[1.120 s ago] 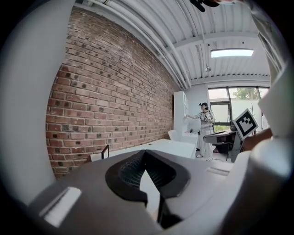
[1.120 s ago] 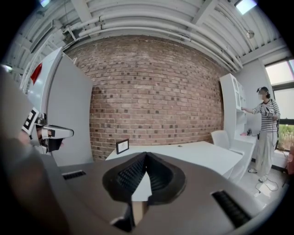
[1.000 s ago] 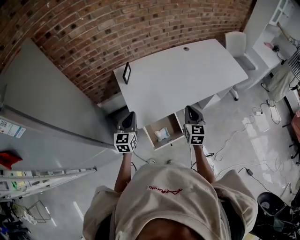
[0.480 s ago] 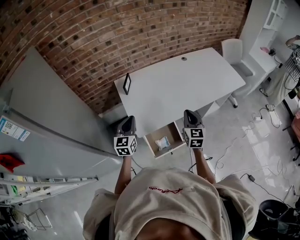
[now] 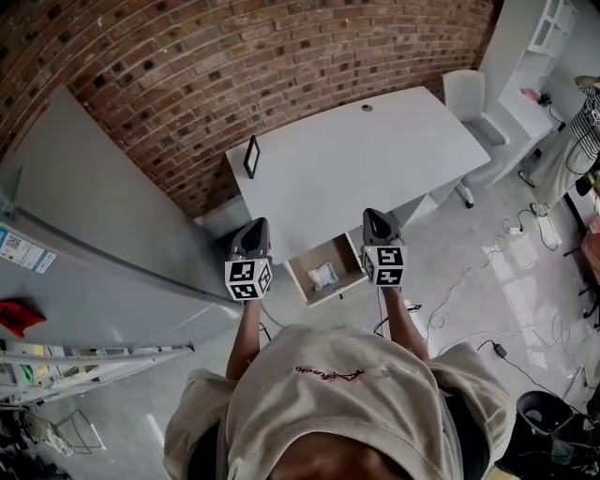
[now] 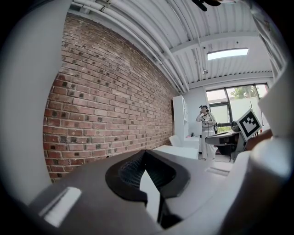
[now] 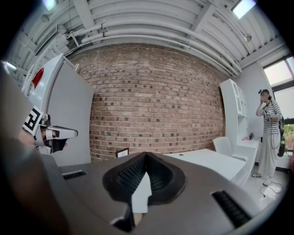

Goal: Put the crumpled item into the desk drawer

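Barely shifted, left tool (image 5: 255, 227) and right tool (image 5: 375, 217), both pressed together, flank the crumpled item (image 5: 322, 275).

Bright, even indoor light, no hard shadows. Head view: strong fisheye, brick wall (image 5: 234, 84) bows along the top, white counter (image 5: 375, 159) close to clipping, sheen on the floor (image 5: 506, 267) at right. Left gripper view: ceiling light panel (image 6: 225, 53) and window (image 6: 239, 94) blown out, dark vignette around the rim. Left tool (image 6: 146, 153) and right tool (image 7: 146, 156) are soft and out of focus near the lens; backgrounds are sharp. Right gripper view: lamp glare (image 7: 242, 7) in the top right corner.
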A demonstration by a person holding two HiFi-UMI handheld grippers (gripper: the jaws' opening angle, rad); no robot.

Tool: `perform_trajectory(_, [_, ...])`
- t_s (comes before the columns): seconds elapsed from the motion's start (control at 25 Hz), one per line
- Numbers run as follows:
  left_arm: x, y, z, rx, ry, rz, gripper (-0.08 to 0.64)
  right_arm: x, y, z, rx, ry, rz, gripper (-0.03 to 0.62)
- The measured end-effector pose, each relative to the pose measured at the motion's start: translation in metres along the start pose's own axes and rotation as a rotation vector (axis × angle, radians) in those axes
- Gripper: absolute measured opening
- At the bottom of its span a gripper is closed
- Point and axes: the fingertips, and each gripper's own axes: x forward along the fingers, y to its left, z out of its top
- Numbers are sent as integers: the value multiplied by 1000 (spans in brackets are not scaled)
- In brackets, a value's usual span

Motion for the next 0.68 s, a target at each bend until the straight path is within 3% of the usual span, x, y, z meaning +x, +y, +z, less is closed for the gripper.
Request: perform_trajectory(0.68, [-10, -5, -1, -1, 2, -9, 9, -6, 13, -6, 0, 20, 7, 12])
